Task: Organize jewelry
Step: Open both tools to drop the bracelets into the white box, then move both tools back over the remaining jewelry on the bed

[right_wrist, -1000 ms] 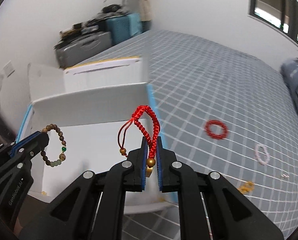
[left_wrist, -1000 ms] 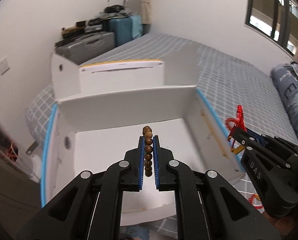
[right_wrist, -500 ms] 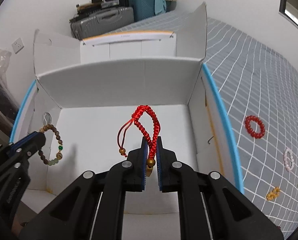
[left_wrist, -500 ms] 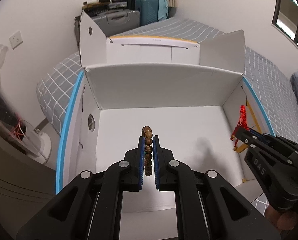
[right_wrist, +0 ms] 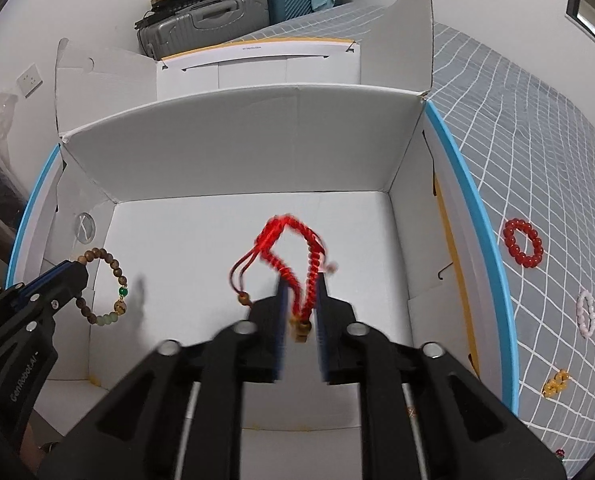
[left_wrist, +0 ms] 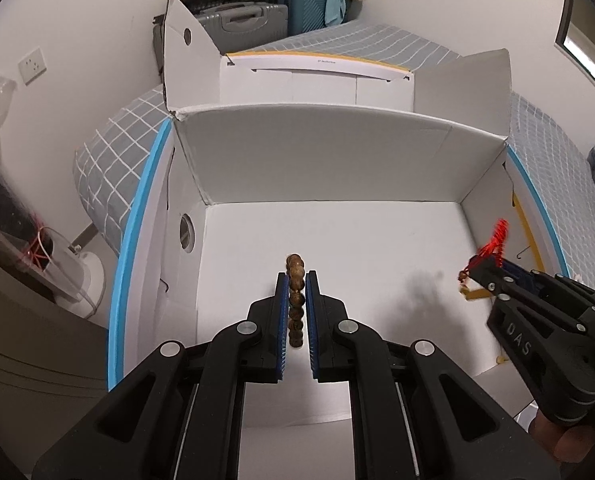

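A brown wooden bead bracelet [left_wrist: 296,300] stands edge-on between the blue pads of my left gripper [left_wrist: 296,280], which is shut on it over the floor of the open white cardboard box [left_wrist: 329,160]. From the right wrist view that bracelet [right_wrist: 103,286] hangs as a ring with green beads off the left gripper [right_wrist: 71,276]. My right gripper [right_wrist: 302,284] hovers over the box [right_wrist: 237,148]; its jaws are opening, and the red braided cord bracelet [right_wrist: 293,248] sits blurred and loose between them. The left wrist view shows the right gripper [left_wrist: 479,268] and the red bracelet [left_wrist: 497,236] by the box's right wall.
The box stands on a bed with a grey checked sheet [right_wrist: 537,140]. On the sheet, right of the box, lie a red bead bracelet [right_wrist: 523,242], a pale bead bracelet [right_wrist: 586,314] and a small yellow piece [right_wrist: 555,386]. Suitcases [right_wrist: 205,20] stand against the far wall.
Both grippers came forward and down over the box floor. The right jaws have parted, and the red bracelet now hangs loose and blurred between them. The left grip is unchanged.
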Action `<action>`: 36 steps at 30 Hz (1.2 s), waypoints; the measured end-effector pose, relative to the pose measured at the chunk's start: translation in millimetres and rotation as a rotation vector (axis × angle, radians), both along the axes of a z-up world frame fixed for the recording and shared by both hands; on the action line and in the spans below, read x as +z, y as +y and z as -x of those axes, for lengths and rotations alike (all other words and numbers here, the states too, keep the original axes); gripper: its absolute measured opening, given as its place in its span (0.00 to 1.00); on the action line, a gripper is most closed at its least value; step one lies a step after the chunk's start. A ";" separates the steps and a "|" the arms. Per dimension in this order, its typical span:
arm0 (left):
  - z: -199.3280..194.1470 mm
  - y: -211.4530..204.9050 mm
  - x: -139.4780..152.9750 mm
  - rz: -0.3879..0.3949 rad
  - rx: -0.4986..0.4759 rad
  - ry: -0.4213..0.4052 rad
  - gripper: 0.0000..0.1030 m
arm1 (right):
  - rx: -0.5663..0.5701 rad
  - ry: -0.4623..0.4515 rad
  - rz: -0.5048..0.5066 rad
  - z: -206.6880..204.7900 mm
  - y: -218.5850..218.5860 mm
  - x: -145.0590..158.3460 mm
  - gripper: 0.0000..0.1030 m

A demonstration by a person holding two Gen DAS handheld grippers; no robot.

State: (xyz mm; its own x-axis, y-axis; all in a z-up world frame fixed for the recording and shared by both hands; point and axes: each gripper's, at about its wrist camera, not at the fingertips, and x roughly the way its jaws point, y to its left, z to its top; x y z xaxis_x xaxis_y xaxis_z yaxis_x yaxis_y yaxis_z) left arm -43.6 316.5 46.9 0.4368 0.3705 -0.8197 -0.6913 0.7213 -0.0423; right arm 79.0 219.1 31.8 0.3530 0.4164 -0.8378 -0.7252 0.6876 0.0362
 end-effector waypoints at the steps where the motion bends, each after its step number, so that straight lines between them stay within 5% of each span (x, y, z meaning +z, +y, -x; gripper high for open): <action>1: 0.1 0.8 0.3 -0.002 0.004 0.000 0.10 | 0.000 0.001 -0.008 0.1 -0.5 1.0 0.34; 3: 0.6 1.3 1.5 -0.009 0.005 0.003 0.17 | -0.001 -0.002 -0.017 0.6 -1.2 3.2 0.44; 5: 2.6 1.6 4.2 -0.030 0.022 0.002 0.42 | -0.005 0.001 -0.031 -0.1 -3.2 6.4 0.53; 9: 6.6 1.5 10.1 -0.049 0.031 -0.010 0.52 | -0.016 0.010 -0.064 -1.6 -9.2 14.6 0.64; 14: 9.4 -3.1 19.5 -0.089 0.024 -0.033 0.80 | -0.055 -0.041 -0.113 -1.0 -23.1 34.7 0.78; 23: 5.4 -18.5 31.1 -0.125 -0.009 -0.065 0.94 | -0.092 -0.124 -0.135 0.7 -53.4 57.0 0.91; 36: -15.5 -72.5 47.8 -0.131 -0.114 -0.101 0.95 | -0.225 -0.163 -0.149 -15.1 -140.6 78.5 0.93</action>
